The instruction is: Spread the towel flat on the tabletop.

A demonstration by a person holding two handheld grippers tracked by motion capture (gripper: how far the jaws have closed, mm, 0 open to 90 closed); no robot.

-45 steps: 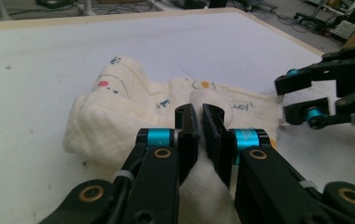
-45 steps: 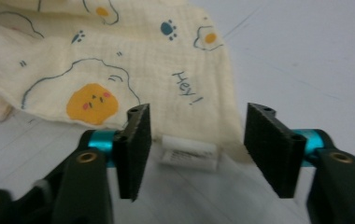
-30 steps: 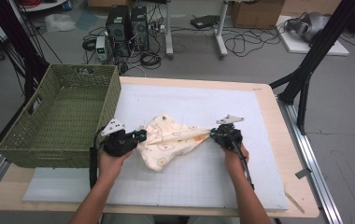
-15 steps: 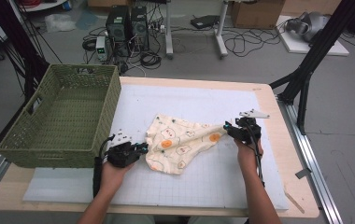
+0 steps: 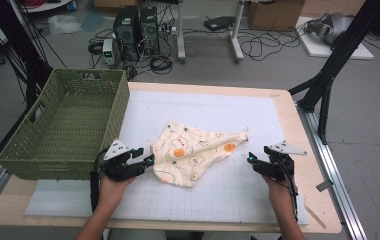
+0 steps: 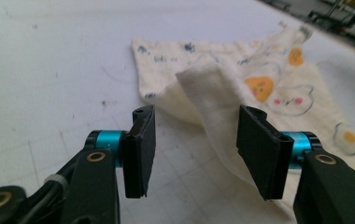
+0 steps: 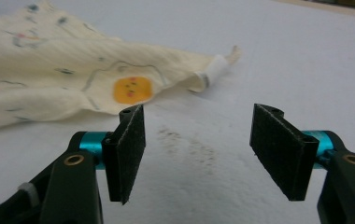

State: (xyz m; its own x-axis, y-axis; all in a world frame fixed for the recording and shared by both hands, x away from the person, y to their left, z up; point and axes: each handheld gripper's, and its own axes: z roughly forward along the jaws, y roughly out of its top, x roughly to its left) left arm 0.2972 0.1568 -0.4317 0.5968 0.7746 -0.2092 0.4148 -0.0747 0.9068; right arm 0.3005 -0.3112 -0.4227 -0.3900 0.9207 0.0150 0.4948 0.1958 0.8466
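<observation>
While both grippers sit low on the white mat (image 5: 278, 120), the cloth (image 5: 198, 152) lies spread near the middle of the high view, a cream piece printed with small orange and blue figures, pulled into a rough triangle with one corner drawn out toward the right. Left gripper (image 5: 145, 161) is at the cloth's lower-left edge; its jaws have just been opening and now stand fairly wide. In the left gripper view a raised fold of the cloth (image 6: 213, 88) stands between the pads, close against the right-hand one, but nothing is pinched. Right gripper (image 5: 252, 161) is at lower right of the high view, apart from the cloth; its jaws have likewise just been opening, with bare mat between them in the right gripper view, and the tagged corner (image 7: 215, 70) lies ahead, well clear. Green basket (image 5: 65, 127) stands at the left, on the table's (image 5: 283, 100) left edge, and looks empty. Judgement: the spreading pull looks done and both holds are let go; the cloth is partly flattened, with a fold at lower left still standing up. What is left, most likely, is smoothing or folding it and then moving it to the basket. None of that has begun.
</observation>
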